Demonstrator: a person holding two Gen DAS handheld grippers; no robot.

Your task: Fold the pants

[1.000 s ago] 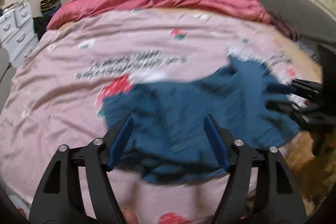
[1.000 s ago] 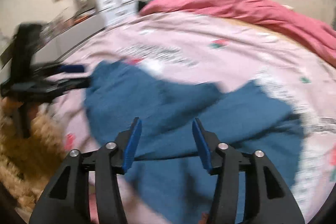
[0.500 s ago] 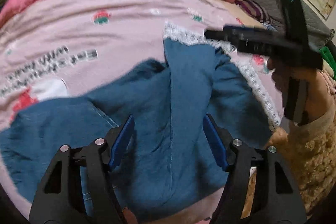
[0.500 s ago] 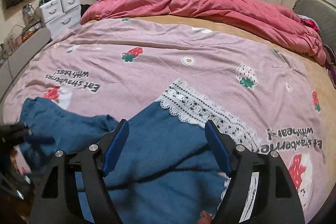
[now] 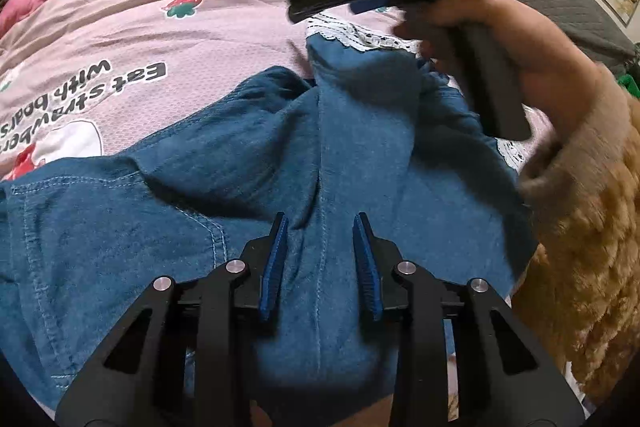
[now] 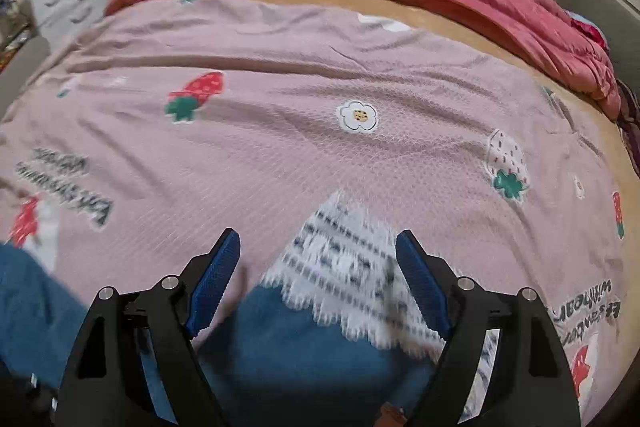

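While pants (image 5: 256,211) lie rumpled on bed (image 6: 280,131), left gripper (image 5: 320,259) hovers over seam, fingers part-open, empty; right gripper (image 6: 318,275) gapes wide over lace hem (image 6: 344,267) (likely lining up grab).

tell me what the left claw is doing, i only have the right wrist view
observer: The left claw is open above the blue pants, straddling a stitched seam; nothing gripped.
operator: where's my right claw from there
observer: The right claw hangs blurred over the lace hem at the far end of that leg.
operator: anything beside the left claw
observer: A stitched pocket edge lies just left of it.
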